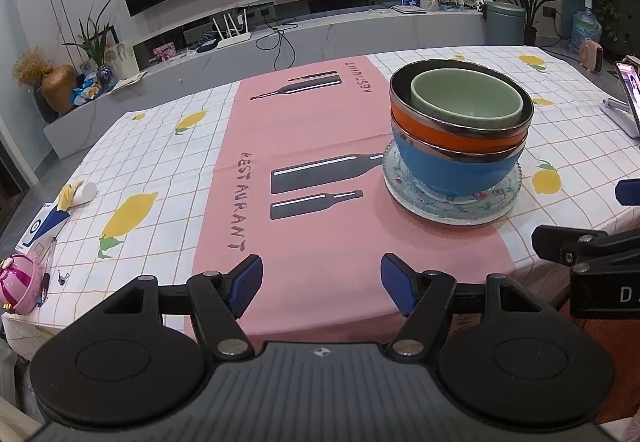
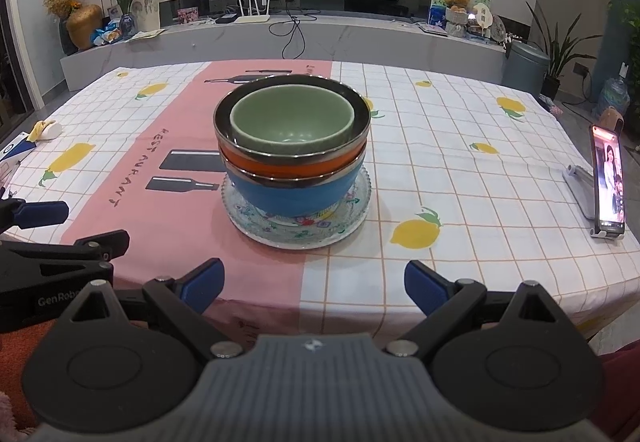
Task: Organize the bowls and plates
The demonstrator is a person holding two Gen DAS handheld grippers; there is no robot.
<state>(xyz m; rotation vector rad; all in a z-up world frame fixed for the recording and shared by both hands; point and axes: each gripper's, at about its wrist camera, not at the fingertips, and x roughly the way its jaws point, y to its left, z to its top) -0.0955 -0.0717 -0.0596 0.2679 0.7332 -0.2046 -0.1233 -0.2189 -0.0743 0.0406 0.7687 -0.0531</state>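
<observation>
Bowls nested on plate

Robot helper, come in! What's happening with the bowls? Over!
Left gripper open, empty. Right gripper open, empty. Green bowl nested in orange bowl, in blue bowl, on glass plate. Nothing blocking.

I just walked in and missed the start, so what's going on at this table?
A person holds two grippers over the near table edge; the left gripper and right gripper are both open and empty. Ahead, a green bowl sits nested in an orange bowl, which sits in a blue bowl, all on a glass plate. Nothing is being touched.
</observation>
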